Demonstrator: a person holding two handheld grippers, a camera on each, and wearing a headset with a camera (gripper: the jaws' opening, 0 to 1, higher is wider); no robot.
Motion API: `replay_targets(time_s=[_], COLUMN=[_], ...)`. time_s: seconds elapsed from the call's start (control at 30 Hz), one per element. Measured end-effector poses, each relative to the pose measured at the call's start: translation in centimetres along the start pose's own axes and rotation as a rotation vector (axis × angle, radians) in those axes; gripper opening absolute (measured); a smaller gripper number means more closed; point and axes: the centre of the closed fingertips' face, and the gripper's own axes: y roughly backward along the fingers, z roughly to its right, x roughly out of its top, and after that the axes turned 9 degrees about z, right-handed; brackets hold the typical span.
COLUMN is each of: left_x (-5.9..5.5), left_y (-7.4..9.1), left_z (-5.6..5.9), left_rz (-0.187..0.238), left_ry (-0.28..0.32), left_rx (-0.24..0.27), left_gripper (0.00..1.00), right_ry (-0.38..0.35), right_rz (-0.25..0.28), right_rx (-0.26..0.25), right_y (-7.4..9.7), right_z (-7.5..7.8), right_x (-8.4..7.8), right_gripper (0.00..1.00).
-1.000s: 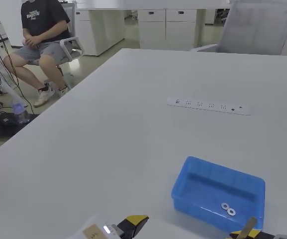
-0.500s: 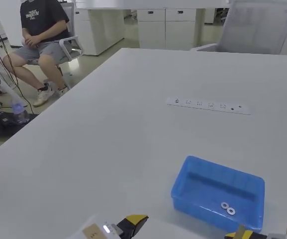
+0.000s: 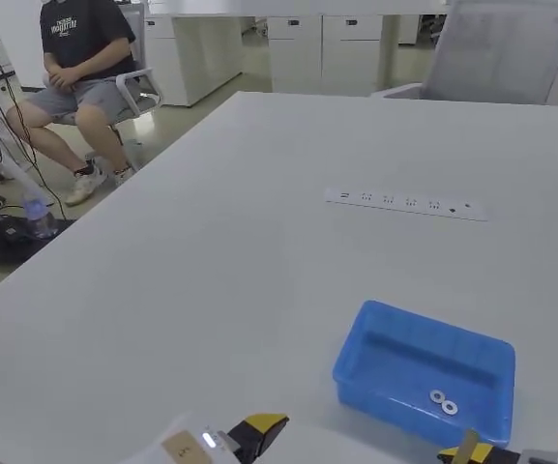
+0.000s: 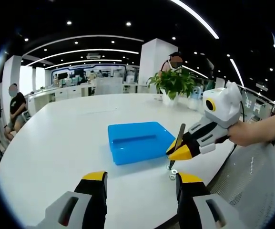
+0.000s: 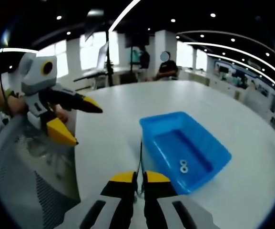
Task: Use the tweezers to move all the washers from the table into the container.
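We held the left gripper [image 4: 142, 177] with its jaws spread wide and empty at the bottom of its view. The right gripper [image 5: 139, 177] pinched the tweezers [image 5: 140, 160] between closed jaws. Two washers [image 5: 184, 167] lay inside the blue container [image 5: 173, 140], right of centre. What looked like loose washers [image 4: 173, 175] sat on the table [image 4: 56, 143] below the tweezer tips.

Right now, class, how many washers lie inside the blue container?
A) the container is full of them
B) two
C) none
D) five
B: the head view shows two washers lying side by side on the floor of the blue container, and the right gripper view shows the same pair there.
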Motion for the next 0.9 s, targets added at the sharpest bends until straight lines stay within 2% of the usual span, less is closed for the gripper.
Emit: replay_targets(time_s=[0.63, 0.9], left_x=[0.2, 0.1], left_y=[-0.1, -0.1], left_z=[0.1, 0.0], left_rz=[0.000, 0.003], left_ry=[-0.003, -0.003], left_rx=[0.000, 0.000], left_gripper=[0.58, 0.58], right_ry=[-0.009, -0.014], right_rz=[0.083, 0.109], right_rx=[-0.016, -0.020], right_y=[0.6, 0.6], right_z=[0.6, 0.9], right_x=[4.2, 5.3], right_gripper=[0.03, 0.03])
